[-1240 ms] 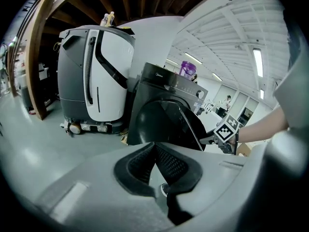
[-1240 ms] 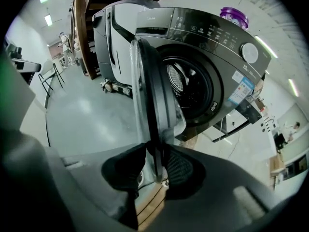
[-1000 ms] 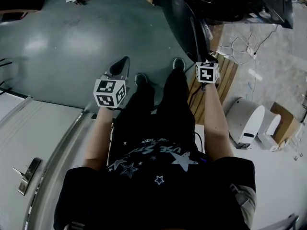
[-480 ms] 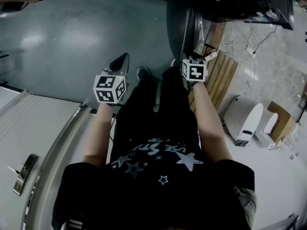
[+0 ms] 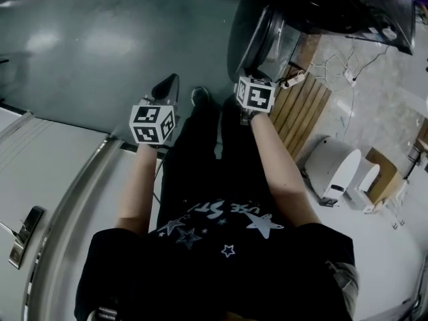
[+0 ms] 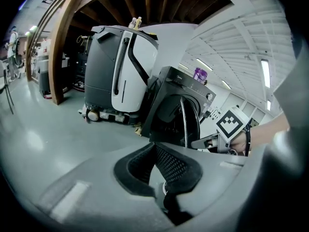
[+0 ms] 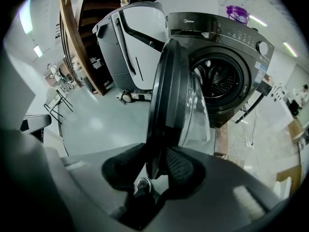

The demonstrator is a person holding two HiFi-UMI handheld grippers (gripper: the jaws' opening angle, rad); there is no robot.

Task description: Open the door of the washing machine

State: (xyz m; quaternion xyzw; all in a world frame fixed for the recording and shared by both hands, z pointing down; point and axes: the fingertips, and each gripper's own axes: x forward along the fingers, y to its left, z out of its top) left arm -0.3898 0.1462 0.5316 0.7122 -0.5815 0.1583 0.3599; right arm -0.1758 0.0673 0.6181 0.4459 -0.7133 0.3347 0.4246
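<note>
Dark-rimmed and glass-bellied, the door (image 7: 166, 95) stands swung out from the washer (image 7: 231, 47), edge-on to the right claw (image 7: 155, 162), whose pads pinch the rim's lower edge from both sides. Off to one side, well clear of the door, the left claw (image 6: 155, 153) has its tips pressed together on nothing. Small pale lettering on the washer's top panel seems to read "Midea"; the stickers down its front are too small to read.

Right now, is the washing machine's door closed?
No, the door stands swung out from the drum opening, its edge clamped between the right tongs.
</note>
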